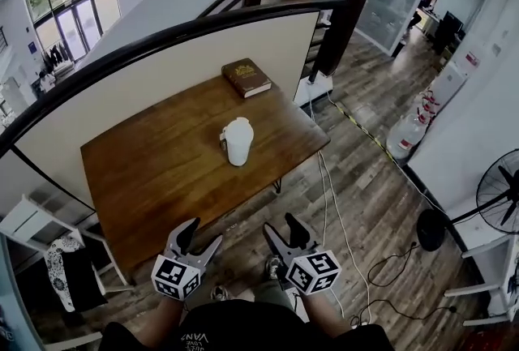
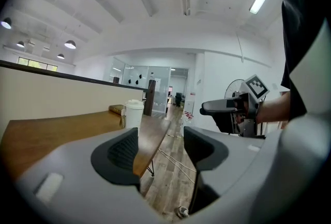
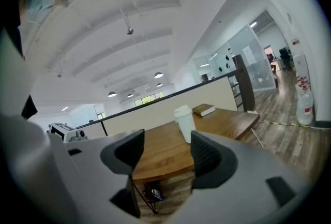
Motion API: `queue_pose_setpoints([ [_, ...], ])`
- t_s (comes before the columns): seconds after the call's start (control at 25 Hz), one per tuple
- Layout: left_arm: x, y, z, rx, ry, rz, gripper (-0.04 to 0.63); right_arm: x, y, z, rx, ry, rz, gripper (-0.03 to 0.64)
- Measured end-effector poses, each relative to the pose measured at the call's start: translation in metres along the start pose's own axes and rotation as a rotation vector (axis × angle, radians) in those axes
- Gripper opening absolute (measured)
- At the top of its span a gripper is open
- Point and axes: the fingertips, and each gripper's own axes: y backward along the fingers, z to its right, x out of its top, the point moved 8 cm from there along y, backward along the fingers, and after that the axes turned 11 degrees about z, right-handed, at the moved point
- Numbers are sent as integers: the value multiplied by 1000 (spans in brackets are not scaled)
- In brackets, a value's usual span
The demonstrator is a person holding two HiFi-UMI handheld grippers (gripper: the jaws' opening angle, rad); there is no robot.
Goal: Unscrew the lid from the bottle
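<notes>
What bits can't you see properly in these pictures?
Head view: where lid meets bottle, too small, all white.
Head view: print on the book cover, too small.
Head view: the dark bit on the bottle's side, too small to name.
Left gripper view: the table's near part, hidden behind the left gripper.

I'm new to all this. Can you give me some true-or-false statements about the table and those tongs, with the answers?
1. The white bottle stands upright on the wooden table. True.
2. One pair of tongs grips the bottle. False: the left tongs and right tongs are open, empty, away from it.
3. A brown book lies on the table. True.
4. The lid lies beside the bottle. False: the lid is on the bottle.
</notes>
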Motion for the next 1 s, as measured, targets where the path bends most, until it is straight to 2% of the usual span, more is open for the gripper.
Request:
queue_pose_setpoints([
  [0.28,-1,-66,4,151,4,14,274,26,-43,67,155,27,-62,249],
  [0.56,-19,-120,15,286,-5,6,287,39,-79,124,287,40,-94,249],
  [0.8,-29,-147,13,397,-11,-17,298,47,-106,143,395,44,-129,249],
  [1.0,-42,-170,-1,423,-13,-37,304,46,-130,148,431,32,-132,249],
])
